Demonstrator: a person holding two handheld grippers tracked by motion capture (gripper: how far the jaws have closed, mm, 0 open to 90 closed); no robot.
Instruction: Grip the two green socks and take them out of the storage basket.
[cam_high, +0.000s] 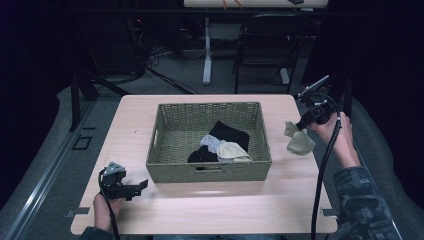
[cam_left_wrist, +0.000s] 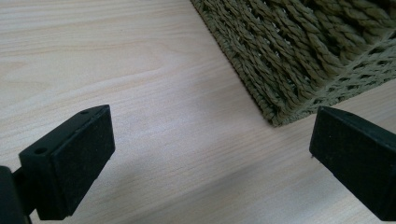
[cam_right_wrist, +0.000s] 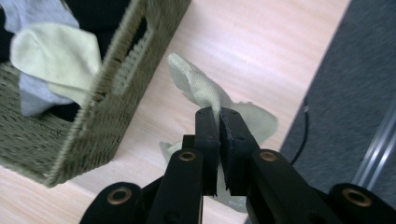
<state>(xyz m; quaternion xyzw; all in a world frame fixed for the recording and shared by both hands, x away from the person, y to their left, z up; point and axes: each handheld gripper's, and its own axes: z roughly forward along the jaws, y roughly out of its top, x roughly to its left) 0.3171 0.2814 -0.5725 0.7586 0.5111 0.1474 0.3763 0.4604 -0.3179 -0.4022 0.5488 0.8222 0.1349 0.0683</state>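
With our right gripper (cam_right_wrist: 218, 114) pinching the pale sock (cam_right_wrist: 198, 88) at frame centre, we should lower it flat beside the wicker basket (cam_right_wrist: 88, 121), left gripper (cam_left_wrist: 205, 154) spread.

No lettering, label, brand mark or number can be read anywhere, neither on the olive woven wicker basket (cam_high: 210, 170) nor on the pale wooden bench (cam_high: 210, 205); the dim background may hide some.

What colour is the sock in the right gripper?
Pale yellow-green. The sock shows best in the right gripper view, pinched in the right gripper.
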